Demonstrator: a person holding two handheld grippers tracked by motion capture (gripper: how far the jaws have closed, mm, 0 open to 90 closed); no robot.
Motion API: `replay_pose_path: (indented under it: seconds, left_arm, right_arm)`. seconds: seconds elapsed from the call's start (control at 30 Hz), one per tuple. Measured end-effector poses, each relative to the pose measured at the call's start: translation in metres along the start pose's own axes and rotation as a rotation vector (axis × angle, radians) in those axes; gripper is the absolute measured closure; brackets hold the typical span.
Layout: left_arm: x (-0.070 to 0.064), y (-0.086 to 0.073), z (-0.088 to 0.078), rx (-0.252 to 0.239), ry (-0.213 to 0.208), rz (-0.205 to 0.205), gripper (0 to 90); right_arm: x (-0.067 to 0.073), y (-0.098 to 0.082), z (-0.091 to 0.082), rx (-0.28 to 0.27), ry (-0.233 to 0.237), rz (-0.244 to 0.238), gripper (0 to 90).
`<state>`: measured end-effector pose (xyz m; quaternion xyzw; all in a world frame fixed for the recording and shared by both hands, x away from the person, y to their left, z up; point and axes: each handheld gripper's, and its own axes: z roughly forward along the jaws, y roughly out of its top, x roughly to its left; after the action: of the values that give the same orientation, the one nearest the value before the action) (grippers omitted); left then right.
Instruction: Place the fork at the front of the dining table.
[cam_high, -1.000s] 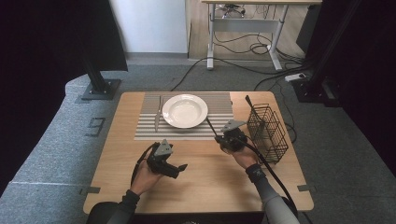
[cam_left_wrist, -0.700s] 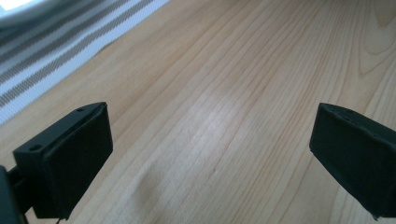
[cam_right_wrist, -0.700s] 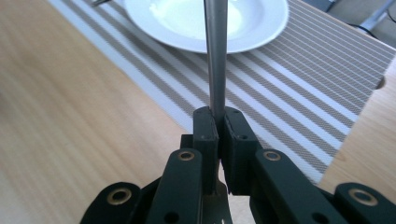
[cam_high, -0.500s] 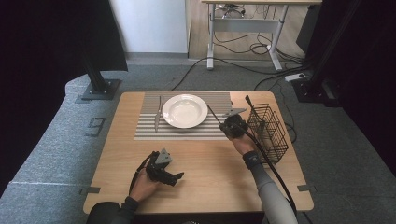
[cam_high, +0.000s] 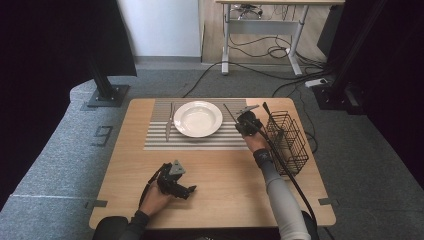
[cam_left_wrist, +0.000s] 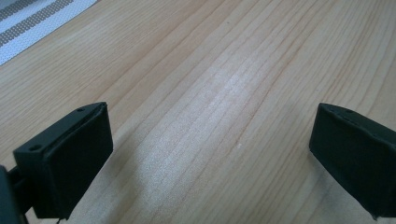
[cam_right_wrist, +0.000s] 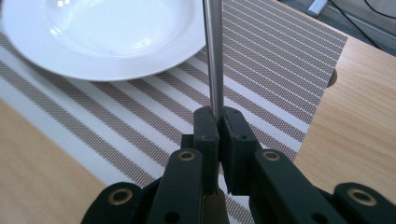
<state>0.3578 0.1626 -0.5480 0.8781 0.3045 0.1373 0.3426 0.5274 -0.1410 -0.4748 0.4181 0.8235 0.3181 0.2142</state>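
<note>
The worktop (cam_left_wrist: 224, 93) is light wood with a smooth matt grain. The placemat (cam_right_wrist: 280, 70) is woven, coarse-textured striped fabric. The plate (cam_right_wrist: 102, 32) is glossy white ceramic. The utensil handle (cam_right_wrist: 214, 56) is smooth brushed metal. The right tongs (cam_right_wrist: 218, 128) are matt black plastic; the basket (cam_high: 286, 142) is black wire.

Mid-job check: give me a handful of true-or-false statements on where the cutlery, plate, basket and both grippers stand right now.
1. The right gripper is shut on a slim silver metal utensil handle. True.
2. The left gripper holds a fork. False: its jaws stand open over bare wooden table.
3. The round white plate sits on the grey striped placemat. True.
4. The black wire basket is left of the plate. False: it stands at the table's right side.
5. A silver knife lies left of the plate. True.
</note>
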Motion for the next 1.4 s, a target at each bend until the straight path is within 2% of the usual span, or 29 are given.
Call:
replay_pose_path:
  seconds: [0.13,0.27,0.5,0.63,1.13,1.4]
  left_arm:
    - [-0.001,0.0,0.0,0.012,0.004,0.013,0.0]
    - [-0.001,0.0,0.001,0.019,0.005,0.019,0.0]
    - [-0.001,0.0,0.001,0.02,0.002,0.02,0.0]
    - [-0.001,0.0,0.001,0.02,0.002,0.021,0.0]
    - [-0.001,0.0,0.001,0.02,0.003,0.023,0.0]
    - [-0.001,0.0,0.001,0.02,0.003,0.022,0.0]
  right_arm:
    - [-0.004,0.005,0.012,0.017,-0.015,0.009,84.6]
    - [-0.011,0.007,0.025,0.032,-0.027,0.042,84.6]
    - [-0.025,0.001,0.046,0.077,-0.053,0.081,84.6]
    - [-0.029,-0.003,0.054,0.1,-0.067,0.084,84.6]
    - [-0.037,-0.012,0.071,0.13,-0.08,0.111,84.0]
    - [-0.038,-0.012,0.071,0.116,-0.063,0.12,83.5]
